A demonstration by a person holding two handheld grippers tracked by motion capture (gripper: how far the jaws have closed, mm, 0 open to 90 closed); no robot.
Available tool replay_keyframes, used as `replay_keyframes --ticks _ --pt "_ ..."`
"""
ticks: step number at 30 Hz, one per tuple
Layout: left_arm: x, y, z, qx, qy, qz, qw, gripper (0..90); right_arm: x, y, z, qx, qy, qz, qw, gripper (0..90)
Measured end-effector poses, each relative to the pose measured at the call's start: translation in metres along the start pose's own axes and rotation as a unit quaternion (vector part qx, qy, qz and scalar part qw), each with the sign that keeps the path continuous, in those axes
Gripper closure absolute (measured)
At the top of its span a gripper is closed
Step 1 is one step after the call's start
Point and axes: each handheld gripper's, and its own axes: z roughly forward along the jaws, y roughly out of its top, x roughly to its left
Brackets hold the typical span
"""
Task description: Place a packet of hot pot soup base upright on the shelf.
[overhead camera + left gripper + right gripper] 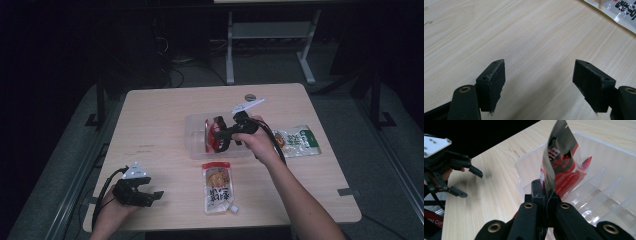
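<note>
Near the table's (150, 115) front left corner, the left gripper (150, 196) rests with its 2 jaws spread wide and nothing between them. Close to the front edge, right of it, an orange packet (218, 186) lies flat. Farther in, near the middle, the right gripper (546, 195) is clamped on the lower edge of a red packet (560, 160), holding it upright over the left end of a clear bin (609, 152) with ribbed dividers. A green packet (298, 141) lies beside the right edge.
</note>
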Motion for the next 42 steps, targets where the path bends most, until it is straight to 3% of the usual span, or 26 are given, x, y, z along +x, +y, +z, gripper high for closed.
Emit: replay_keyframes --ticks 8,16,18,28,42 --pt "-0.001 0.0 0.001 0.002 -0.002 0.0 1.0 25.8 -0.006 0.001 0.015 0.012 -0.004 0.004 0.9999 89.9" --pt "-0.001 0.0 0.002 0.003 -0.004 0.0 1.0 25.8 -0.008 0.001 0.017 0.01 -0.003 0.005 0.9999 88.5" --pt "-0.001 0.0 0.002 0.004 -0.004 0.002 1.0 25.8 -0.006 0.002 0.014 0.005 0.001 0.004 1.0 82.0" --pt "-0.001 0.001 0.003 0.004 -0.003 0.001 1.0 25.9 0.003 0.001 0.0 0.002 0.0 -0.003 1.0 73.4" --pt "-0.002 0.001 0.003 0.003 -0.004 -0.001 1.0 25.9 0.018 0.0 -0.03 -0.018 0.0 -0.028 0.9994 70.3"
